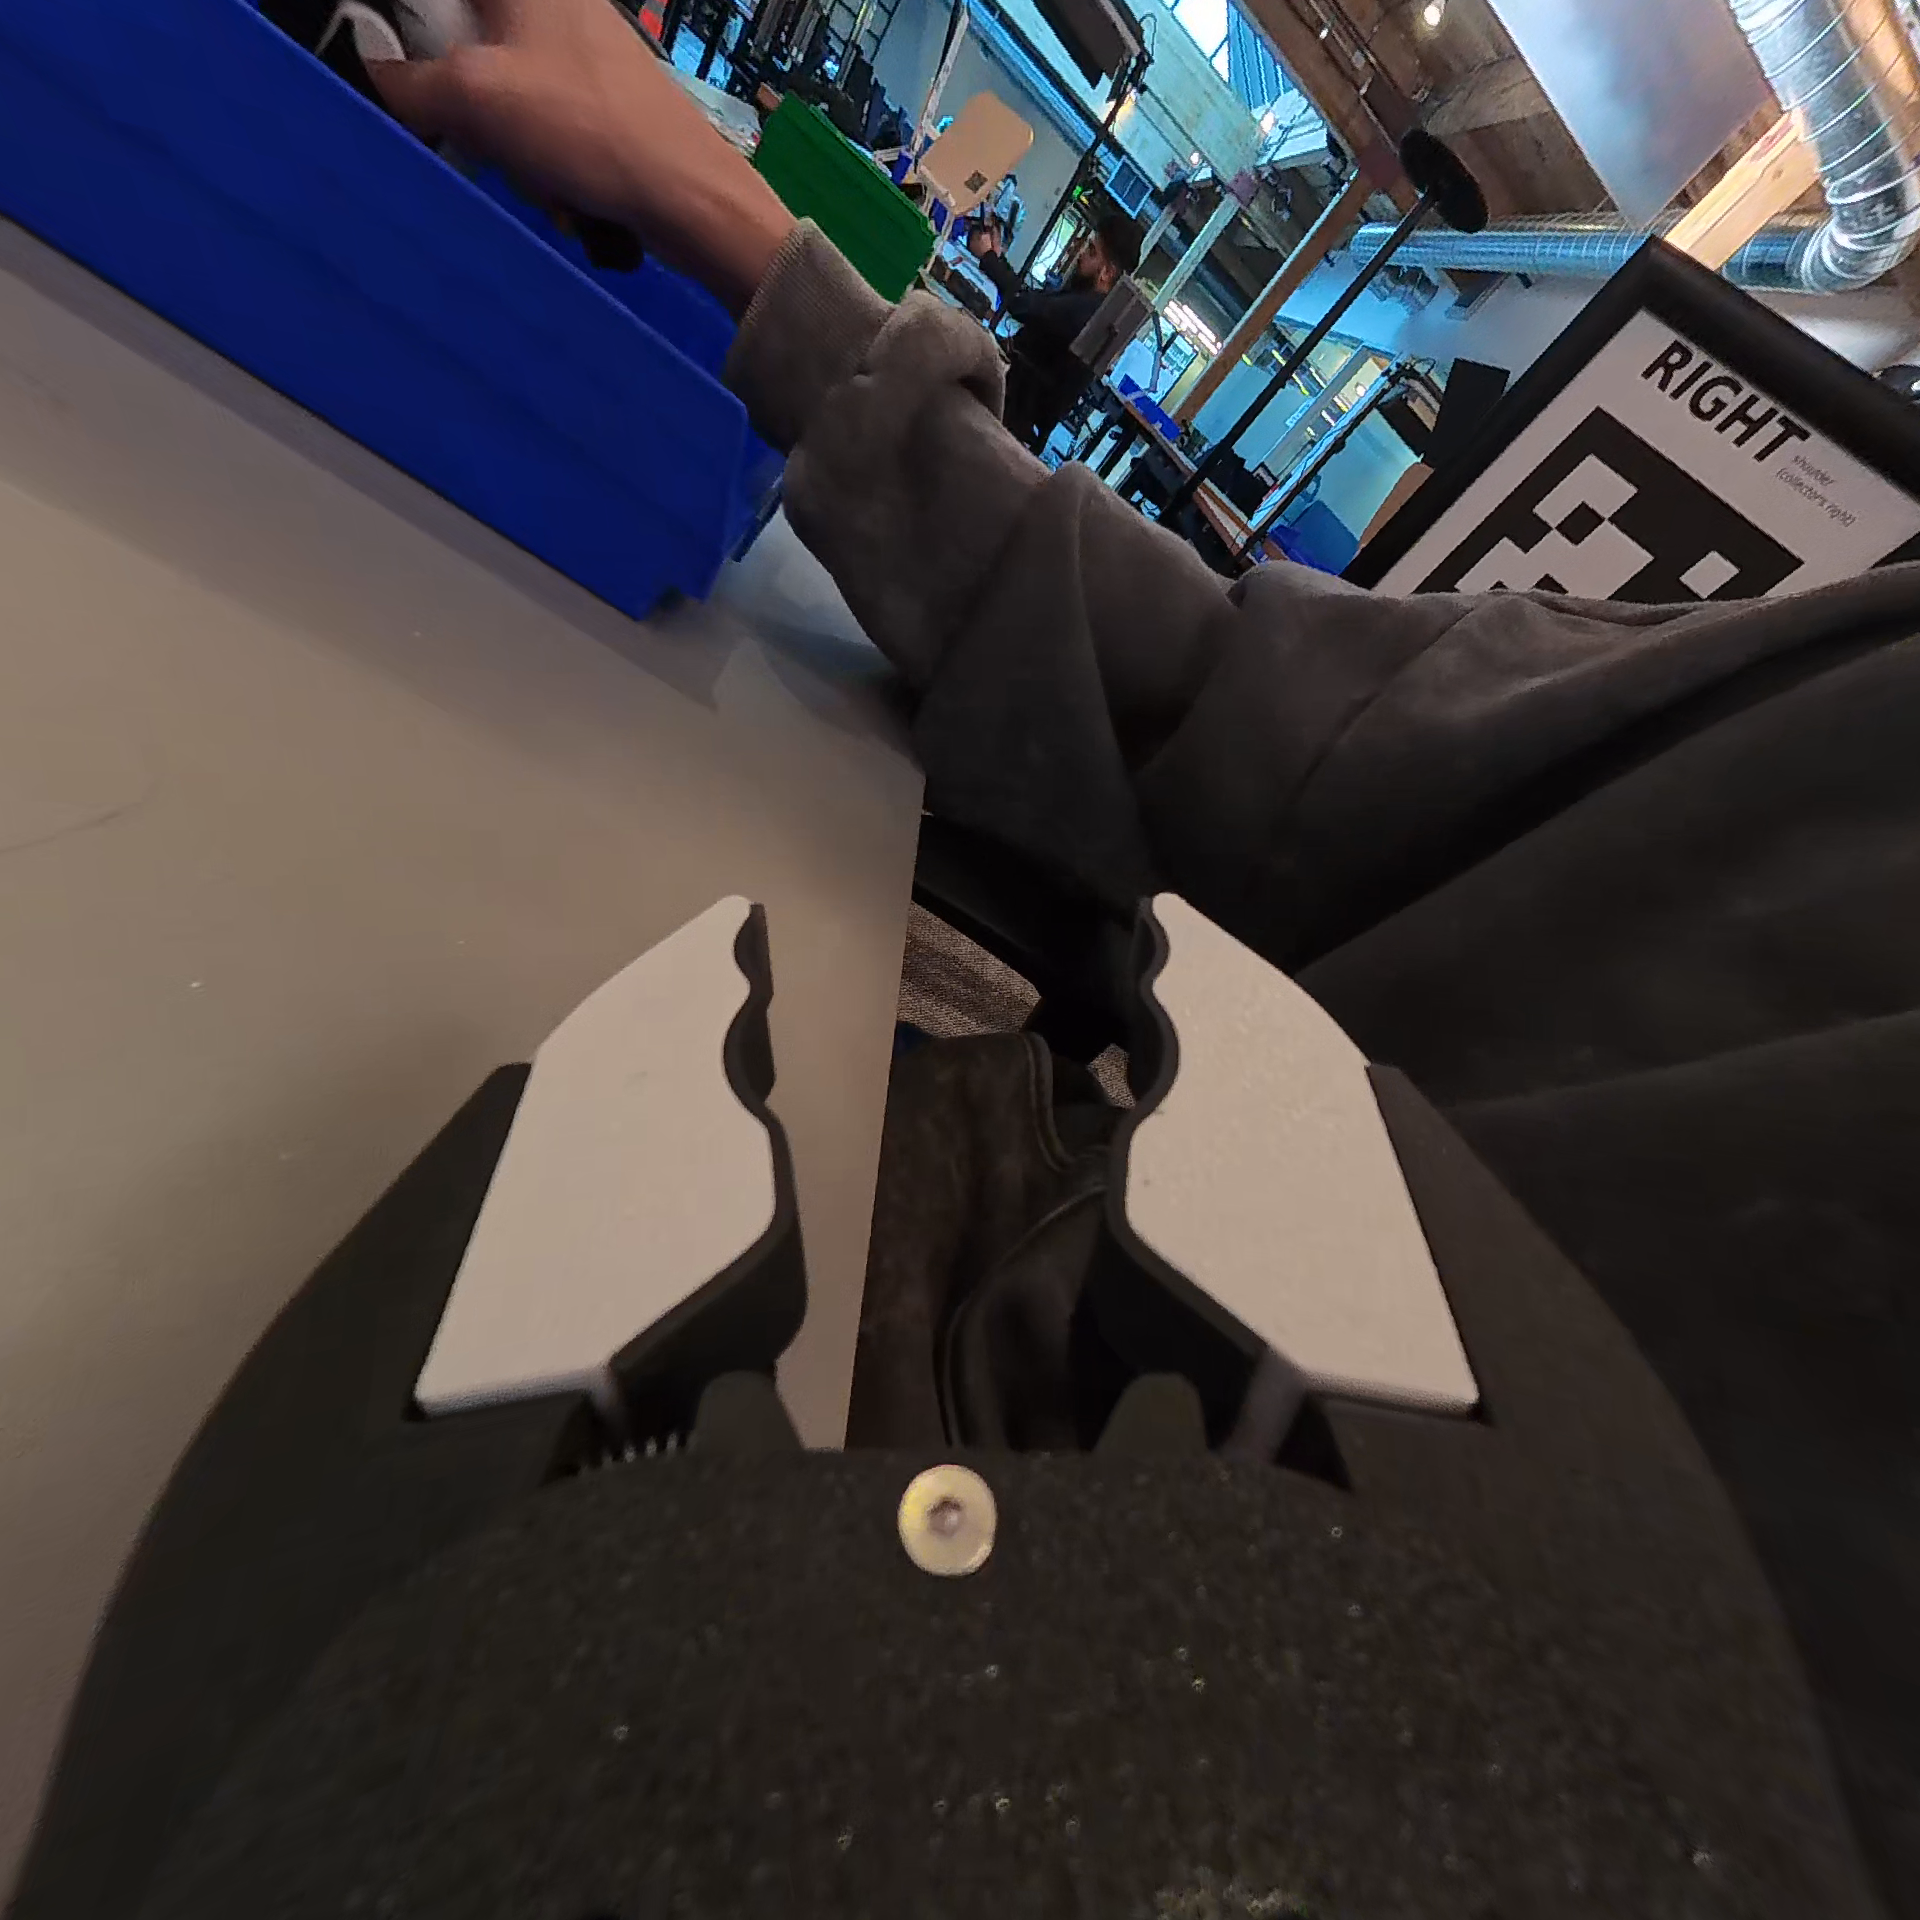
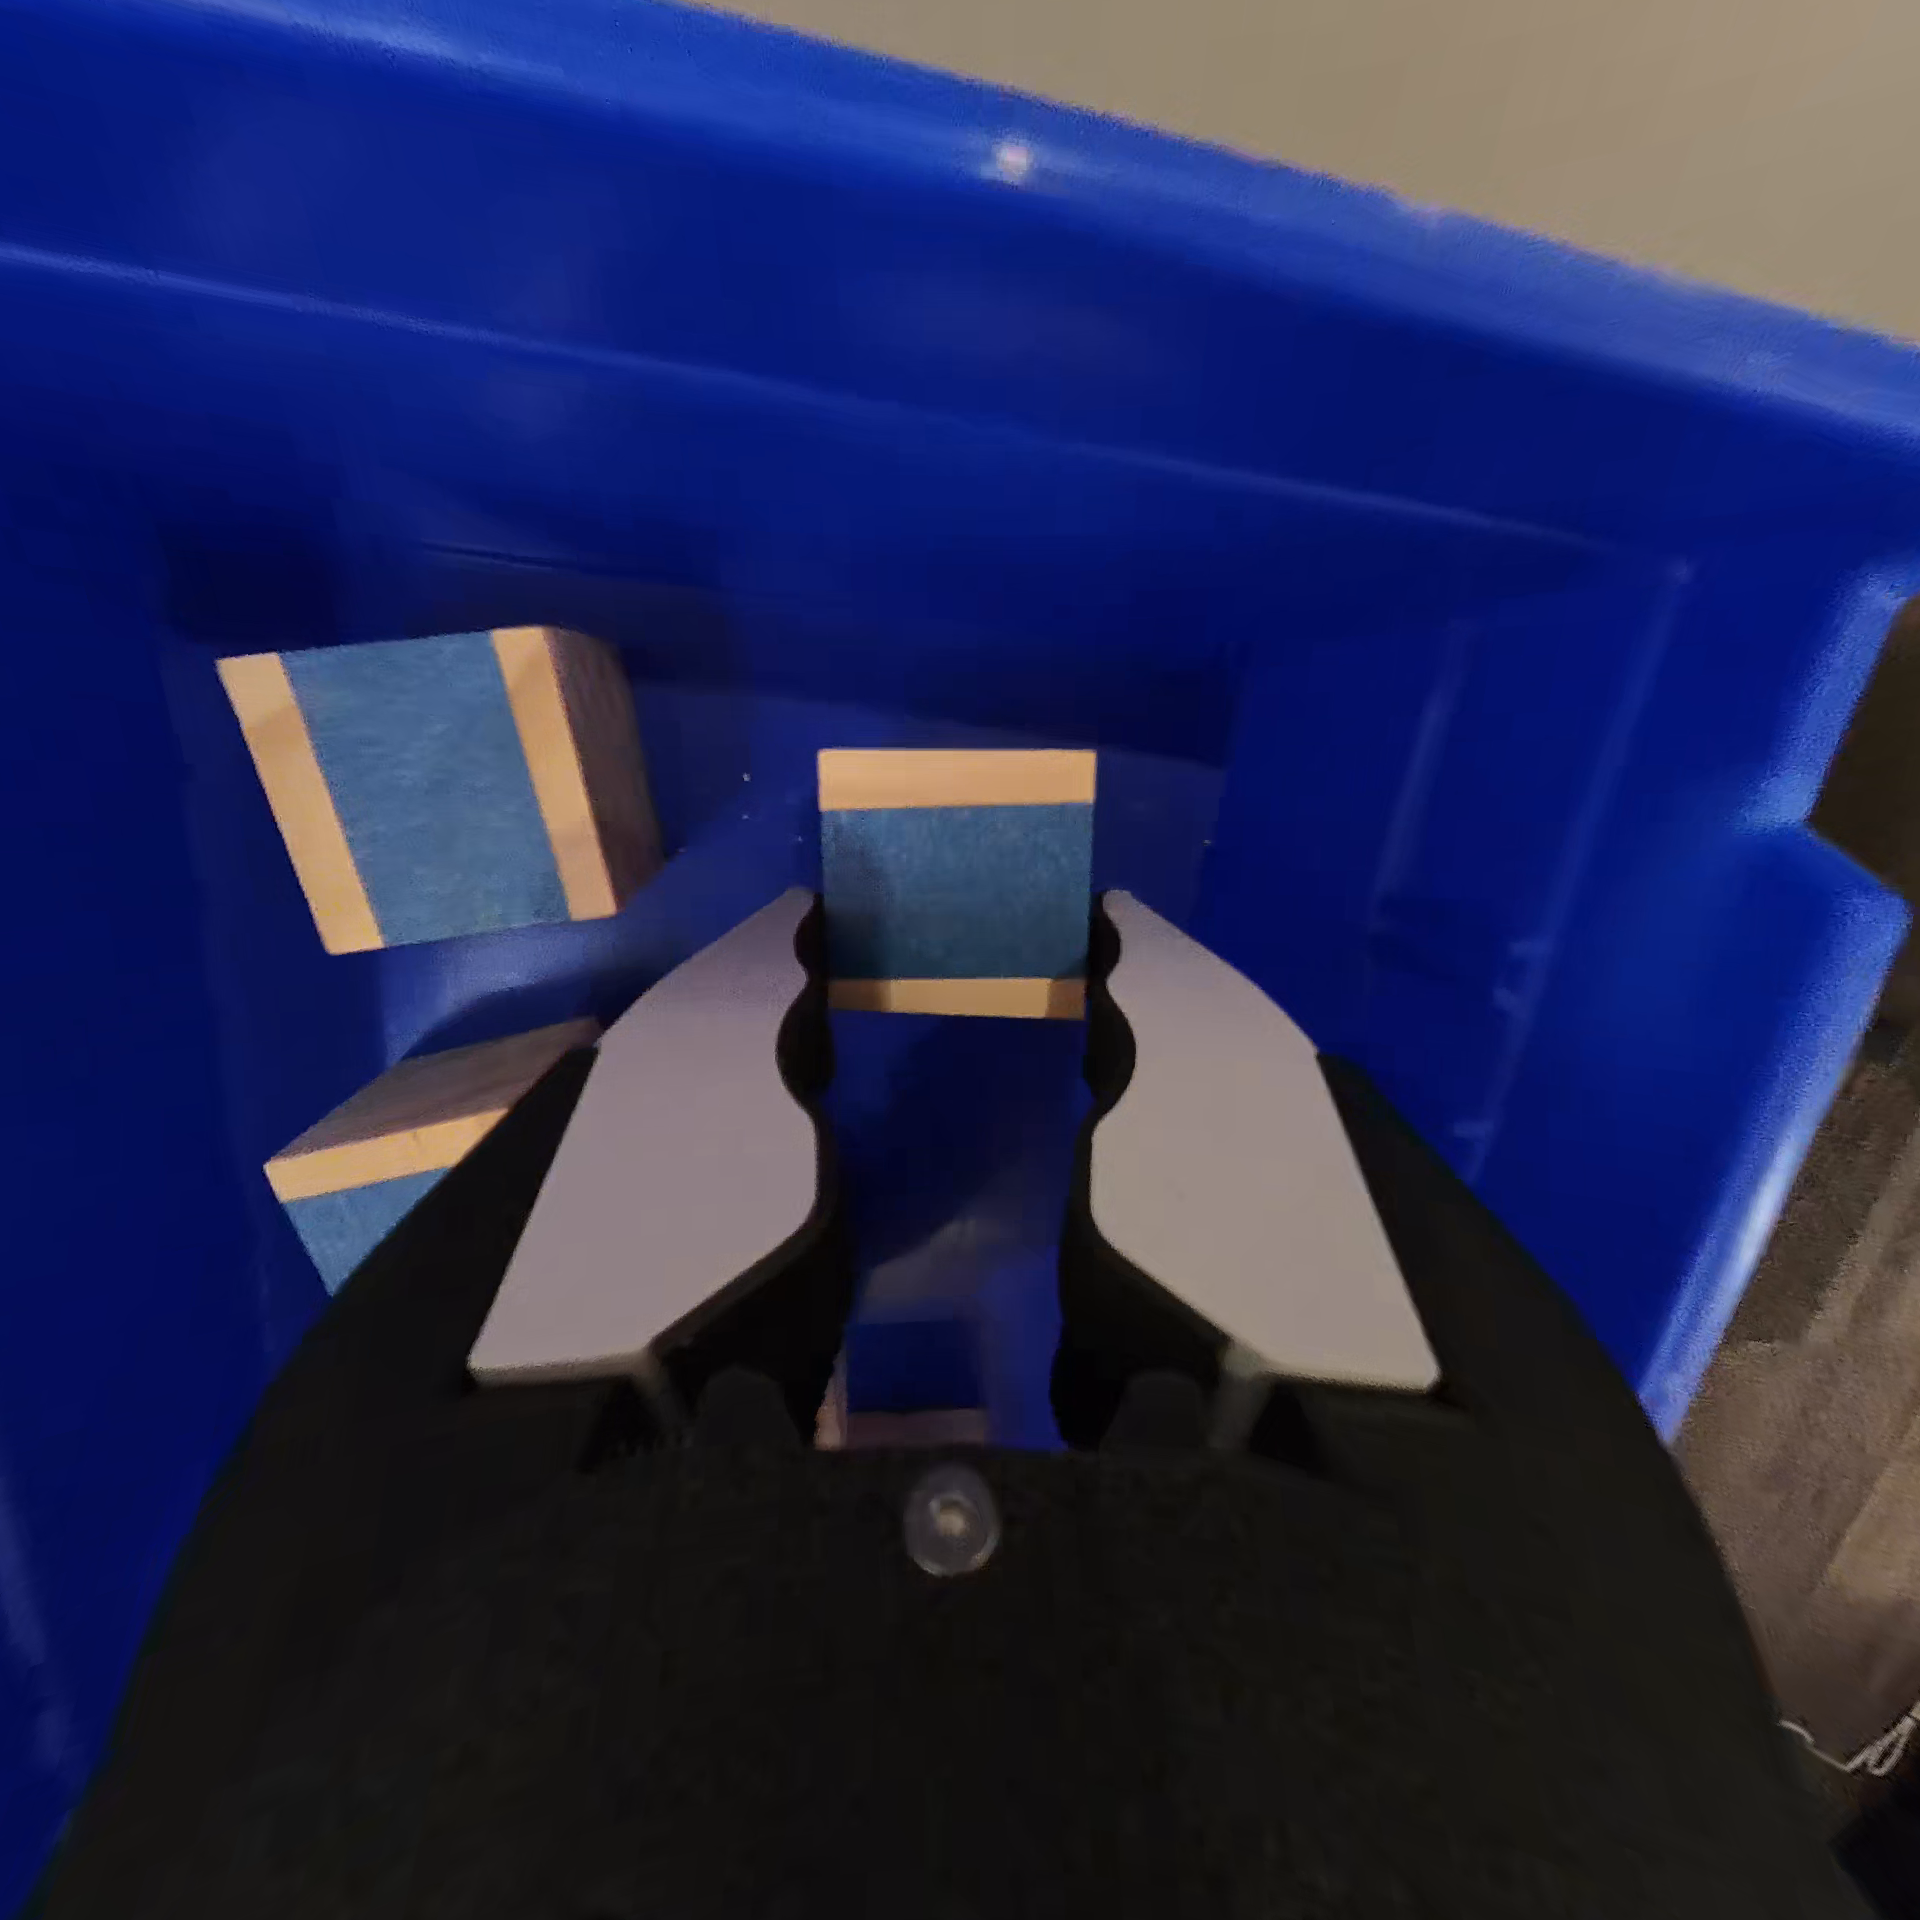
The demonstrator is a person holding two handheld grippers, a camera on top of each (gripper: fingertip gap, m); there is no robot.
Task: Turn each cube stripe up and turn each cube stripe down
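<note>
Your right claw [image 2: 956,940] grips a wooden cube [image 2: 956,883] inside the blue bin [image 2: 1351,520], its blue stripe facing the camera. Your left claw [image 1: 951,935] sits open and empty at the table [image 1: 312,935] edge.

Two cubes [image 2: 436,790] [image 2: 416,1143] crowd the bin [image 2: 1351,468] left of the tongs [image 2: 956,935]; floor to the right lies bare
</note>
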